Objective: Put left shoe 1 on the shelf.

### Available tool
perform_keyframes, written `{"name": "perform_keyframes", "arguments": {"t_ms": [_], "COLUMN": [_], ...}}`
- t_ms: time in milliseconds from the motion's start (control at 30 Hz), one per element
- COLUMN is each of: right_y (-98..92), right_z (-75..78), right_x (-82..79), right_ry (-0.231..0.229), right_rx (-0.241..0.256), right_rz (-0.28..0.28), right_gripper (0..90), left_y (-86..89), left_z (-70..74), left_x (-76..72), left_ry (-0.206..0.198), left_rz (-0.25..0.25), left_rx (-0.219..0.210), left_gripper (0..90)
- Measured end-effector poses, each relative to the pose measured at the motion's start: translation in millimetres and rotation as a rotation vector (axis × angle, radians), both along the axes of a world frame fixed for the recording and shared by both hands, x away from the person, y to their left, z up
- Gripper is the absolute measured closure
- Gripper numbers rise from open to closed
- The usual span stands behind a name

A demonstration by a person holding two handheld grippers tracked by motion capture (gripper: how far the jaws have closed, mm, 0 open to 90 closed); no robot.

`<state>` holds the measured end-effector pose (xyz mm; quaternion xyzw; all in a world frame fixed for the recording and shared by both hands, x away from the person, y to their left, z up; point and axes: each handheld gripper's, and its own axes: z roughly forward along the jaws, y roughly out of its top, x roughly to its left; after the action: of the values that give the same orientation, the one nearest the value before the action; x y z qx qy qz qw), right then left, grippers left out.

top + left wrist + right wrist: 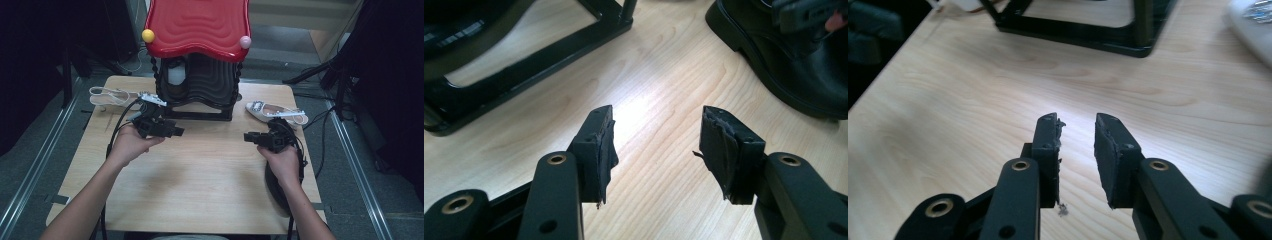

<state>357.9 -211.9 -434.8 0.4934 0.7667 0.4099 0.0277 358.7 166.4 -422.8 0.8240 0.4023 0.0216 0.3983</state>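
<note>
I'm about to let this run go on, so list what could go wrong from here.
1. The left gripper hovers open near the black rack base; a careless reach might knock it.
2. The black shoe lies under the right hand, so a sweep could push it off the table edge.
3. The white sandal lies just behind the open right gripper, easy to nudge.

Bare table (pixel 210 170) between left gripper (pixel 176 132) and right gripper (pixel 248 136): open passage. Far centre blocked by black rack (pixel 200 95); shoes flank it.
</note>
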Motion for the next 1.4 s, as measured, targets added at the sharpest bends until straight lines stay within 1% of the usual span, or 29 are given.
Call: {"name": "perform_keyframes", "arguments": {"t_ms": [167,200,267,333,367,400,567,600,633,733,767,833,867,967,1033,1100,1133,1267,1333,1400], "right_y": [-16.4,-19.9,-27.9,-35.3,-38.0,-41.7,-56.6,-59.4,-62.9,-70.3,-71.8,-75.5,-77.1,-78.7,-76.7,-74.8,-73.4,-65.7,-63.2,-62.6], "right_z": [2.2,2.2,0.6,-1.4,-1.9,-2.7,-1.8,-1.8,-2.0,-2.4,-2.5,-3.8,-4.7,-6.1,-6.3,-5.4,-5.9,-11.4,-13.9,-17.2], "right_x": [2.6,3.2,4.4,5.2,5.4,5.7,6.2,6.8,7.6,9.6,10.3,11.4,12.3,15.0,16.5,19.0,21.4,29.7,32.1,35.7], "right_ry": [0.0,0.007,0.016,0.018,0.025,0.027,0.039,0.048,0.057,0.073,0.086,0.092,0.107,0.119,0.137,0.157,0.167,0.214,0.231,0.262], "right_rx": [-0.045,-0.053,-0.056,-0.058,-0.055,-0.052,-0.082,-0.09,-0.101,-0.117,-0.122,-0.132,-0.132,-0.127,-0.135,-0.145,-0.15,-0.171,-0.178,-0.176], "right_rz": [-0.033,-0.041,-0.057,-0.074,-0.083,-0.088,-0.114,-0.113,-0.125,-0.132,-0.133,-0.142,-0.145,-0.146,-0.144,-0.144,-0.134,-0.118,-0.123,-0.135], "right_gripper": [73.1,73.1,73.0,73.0,73.0,72.9,72.2,71.5,71.3,70.9,70.8,71.0,71.0,72.6,70.8,71.3,70.9,70.3,72.0,73.5], "left_y": [-6.5,-8.0,-10.5,-11.4,-12.5,-13.6,-17.9,-18.7,-19.3,-19.8,-19.7,-19.9,-20.1,-20.4,-20.6,-20.6,-20.5,-20.2,-19.1,-18.6], "left_z": [-9.6,-11.5,-15.4,-18.4,-20.2,-22.5,-28.5,-29.4,-29.9,-31.2,-31.8,-33.5,-34.0,-35.4,-35.9,-36.3,-36.4,-37.1,-36.8,-37.2], "left_x": [-8.0,-9.3,-11.3,-12.5,-12.9,-13.1,-12.9,-12.8,-12.8,-12.6,-12.2,-11.5,-11.2,-10.3,-10.2,-10.0,-9.9,-10.3,-10.2,-9.6], "left_ry": [0.005,0.005,0.006,0.009,0.018,0.018,0.035,0.033,0.036,0.032,0.035,0.042,0.04,0.046,0.047,0.047,0.047,0.049,0.049,0.051], "left_rz": [-0.015,-0.015,-0.021,-0.019,-0.019,-0.024,-0.041,-0.044,-0.048,-0.048,-0.051,-0.051,-0.051,-0.058,-0.059,-0.058,-0.058,-0.055,-0.06,-0.057], "left_rx": [0.004,0.008,0.02,0.018,0.017,0.029,0.034,0.032,0.028,0.022,0.02,0.015,0.017,0.025,0.026,0.026,0.026,0.026,0.034,0.03], "left_gripper": [48.2,48.2,48.1,48.0,48.0,47.9,47.7,47.8,47.8,47.8,47.8,47.8,47.8,47.8,47.8,47.8,47.7,47.6,47.6,47.6]}}
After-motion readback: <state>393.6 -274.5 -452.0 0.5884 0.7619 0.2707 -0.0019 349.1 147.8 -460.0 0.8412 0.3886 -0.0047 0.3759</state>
